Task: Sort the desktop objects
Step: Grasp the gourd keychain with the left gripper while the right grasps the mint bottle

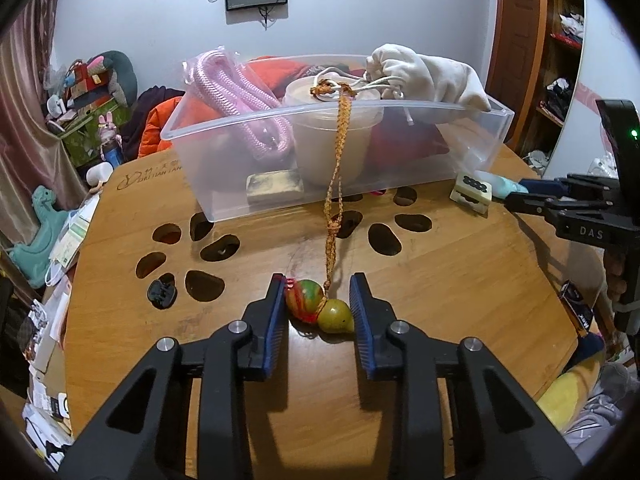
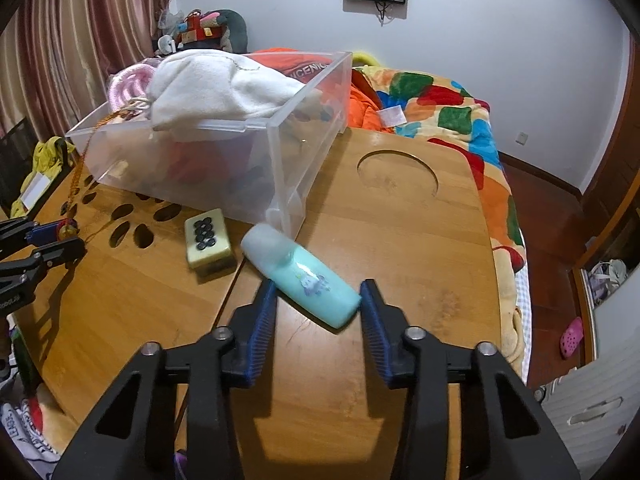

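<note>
I am working through the sorting, and the clear bin [image 1: 472, 136] is already carrying a good share: a pink rope [image 1: 248, 92], a cream tub [image 1: 332, 136] and a white pouch [image 1: 424, 72] draped over its rim. Several pieces are still lying out on the bench [image 1: 460, 292]. My left gripper [image 1: 320, 312] is clamping its jaws on two beads [image 1: 320, 310] in front of the bin, whose braided cord [image 1: 340, 160] is trailing up over the bin wall. My right gripper [image 2: 318, 300] is pinching the teal bottle [image 2: 308, 278] just beside the bin's near corner. A mahjong tile [image 2: 208, 238] is sitting beside the bottle, and a black hair clip [image 1: 162, 292] and a small dark box [image 1: 576, 312] are also waiting. The bulging pouch is crowding the bin's opening.
</note>
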The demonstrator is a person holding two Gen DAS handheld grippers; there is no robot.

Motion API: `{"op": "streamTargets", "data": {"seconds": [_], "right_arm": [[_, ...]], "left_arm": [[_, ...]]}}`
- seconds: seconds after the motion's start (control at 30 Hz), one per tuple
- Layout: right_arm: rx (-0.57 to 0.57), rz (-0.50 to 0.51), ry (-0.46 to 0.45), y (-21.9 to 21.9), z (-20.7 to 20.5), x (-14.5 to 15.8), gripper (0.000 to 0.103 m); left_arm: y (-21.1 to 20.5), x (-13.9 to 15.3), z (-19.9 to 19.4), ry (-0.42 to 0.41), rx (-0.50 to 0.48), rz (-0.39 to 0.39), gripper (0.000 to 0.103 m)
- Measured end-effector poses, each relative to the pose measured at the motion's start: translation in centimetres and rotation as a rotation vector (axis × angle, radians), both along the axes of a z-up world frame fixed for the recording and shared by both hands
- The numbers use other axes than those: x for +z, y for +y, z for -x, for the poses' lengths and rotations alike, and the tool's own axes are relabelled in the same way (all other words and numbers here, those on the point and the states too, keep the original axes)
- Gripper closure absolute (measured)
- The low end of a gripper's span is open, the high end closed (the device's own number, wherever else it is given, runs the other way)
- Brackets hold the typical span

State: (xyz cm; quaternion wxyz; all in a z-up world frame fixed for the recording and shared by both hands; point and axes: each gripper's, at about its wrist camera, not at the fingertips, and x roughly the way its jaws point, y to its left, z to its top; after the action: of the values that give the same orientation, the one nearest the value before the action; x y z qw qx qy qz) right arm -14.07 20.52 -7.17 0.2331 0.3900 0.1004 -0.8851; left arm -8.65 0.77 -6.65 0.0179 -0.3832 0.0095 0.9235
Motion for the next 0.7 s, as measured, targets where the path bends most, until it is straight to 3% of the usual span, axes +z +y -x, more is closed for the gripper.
{"op": "streamTargets", "data": {"seconds": [0.1,0.23,0.43,0.7], "right_arm": [[0.012,0.000,-0.014,0.1,-0.5,0.1,0.074],[0.047,0.000,-0.057,0.1,-1.3,0.2,0.074],[0.026,-0.018,-0.039,0.0,-0.8,0.5,0.067],[0.073,-0.037,-0.014,-1.9,0.3,0.0,0.067]], "left_arm": [[-0.3,0.1,-0.2,-0.003,-0.001,-0.015,0.072],[-0.3,0.4,-0.5,0.005,-0.007,-0.027,0.072],[-0.1,0.3,-0.5,-0.002,-0.009,-0.038,0.072],[-0.5,0.6,-0.5,-0.001,-0.002,-0.059,0.072]]}}
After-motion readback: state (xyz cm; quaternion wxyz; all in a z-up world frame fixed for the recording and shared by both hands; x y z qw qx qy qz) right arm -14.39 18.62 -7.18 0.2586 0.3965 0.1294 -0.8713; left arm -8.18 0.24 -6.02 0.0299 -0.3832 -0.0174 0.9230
